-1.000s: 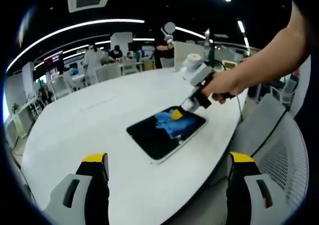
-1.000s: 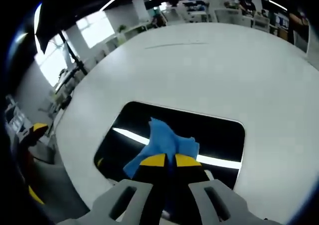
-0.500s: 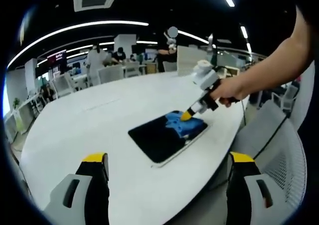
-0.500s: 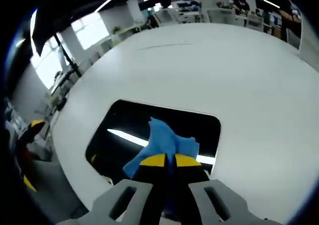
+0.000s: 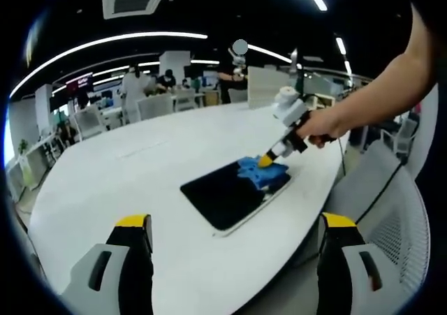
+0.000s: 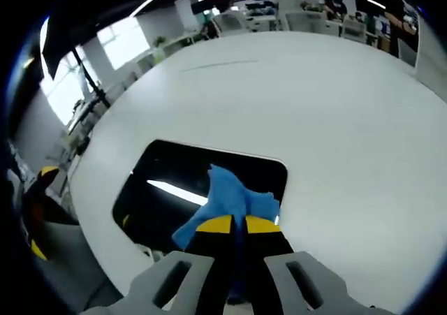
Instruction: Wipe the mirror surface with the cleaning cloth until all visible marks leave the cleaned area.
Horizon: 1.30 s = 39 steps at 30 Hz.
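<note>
Mirror [image 6: 188, 182]: a dark rectangular pane with rounded corners, lying flat on the white round table [image 6: 300, 98] close to the table's edge on the person's side (its glass reflects a ceiling light strip).
Cleaning cloth [image 6: 230, 200]: blue, bunched, pressed on the mirror at the end of the pane toward the right gripper; in the left gripper view the cloth [image 5: 260, 173] sits at the mirror's [image 5: 227, 193] far right corner.
Right gripper [image 6: 234, 225]: jaws closed tight, yellow tips together, pinching the cloth and bearing it down on the glass; seen from the left gripper view [image 5: 269, 161], it is held by a person's hand [image 5: 325, 125] reaching in from the right.
Left gripper [image 5: 234, 224]: jaws set wide apart, holding nothing, held above the table's near edge, well apart from the mirror.
Progress: wiping is under way; the cloth is at one end of the pane, and the rest of the dark surface lies uncovered.
Marks: none can be made out on the glass, though at this view's size faint smears could probably escape notice.
Left to do: likely more passes across the uncovered length, then a check.
</note>
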Motion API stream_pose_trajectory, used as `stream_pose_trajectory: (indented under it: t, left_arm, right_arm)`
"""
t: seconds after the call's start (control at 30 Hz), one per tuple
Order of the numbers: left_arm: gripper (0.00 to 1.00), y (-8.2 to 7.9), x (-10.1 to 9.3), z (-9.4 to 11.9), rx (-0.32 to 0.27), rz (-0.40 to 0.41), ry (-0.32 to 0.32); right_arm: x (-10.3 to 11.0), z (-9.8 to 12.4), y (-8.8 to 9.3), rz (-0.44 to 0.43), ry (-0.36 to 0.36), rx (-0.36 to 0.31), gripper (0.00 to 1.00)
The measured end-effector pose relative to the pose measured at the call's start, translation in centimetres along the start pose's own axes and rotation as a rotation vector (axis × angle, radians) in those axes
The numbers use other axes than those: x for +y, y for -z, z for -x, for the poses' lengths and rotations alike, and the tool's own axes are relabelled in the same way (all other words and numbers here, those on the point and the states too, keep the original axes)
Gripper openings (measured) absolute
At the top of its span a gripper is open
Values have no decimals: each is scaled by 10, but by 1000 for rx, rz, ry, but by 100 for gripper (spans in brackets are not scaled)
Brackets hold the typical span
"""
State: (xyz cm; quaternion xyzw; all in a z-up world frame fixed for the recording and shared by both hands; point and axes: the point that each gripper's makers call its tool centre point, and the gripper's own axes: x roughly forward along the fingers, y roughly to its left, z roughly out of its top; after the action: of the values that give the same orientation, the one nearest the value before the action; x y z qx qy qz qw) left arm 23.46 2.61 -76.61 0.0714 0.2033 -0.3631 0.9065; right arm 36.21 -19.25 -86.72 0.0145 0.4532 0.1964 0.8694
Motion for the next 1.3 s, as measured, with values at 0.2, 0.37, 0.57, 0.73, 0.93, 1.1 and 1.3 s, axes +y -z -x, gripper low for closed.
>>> stream_pose_trajectory:
  t: [0.2,0.37,0.57,0.73,0.93,1.1,1.3]
  left_arm:
    - [99,0,0,0,3,2,0]
    - [99,1,0,-1,5,1,0]
    - [99,1,0,0,4,5,0]
    - [99,2,0,-1,9,3,0]
    - [99,1,0,-1,7,1,-1]
    - [99,2,0,-1,8,2,-1]
    - [99,2,0,-1,8,-1,-1]
  right_arm:
    - [-8,3,0,-24,12,5,0]
    - [-14,4,1,-40,18,4,0]
    - [-17,5,1,-48,29,8,0]
    - [-17,5,1,-31,33,11,0]
    - [-17,5,1,-35,36,-6,0]
    - [-17,4,1,-55,49,-7,0]
    - [-15,7,5,-72,56,-11,0]
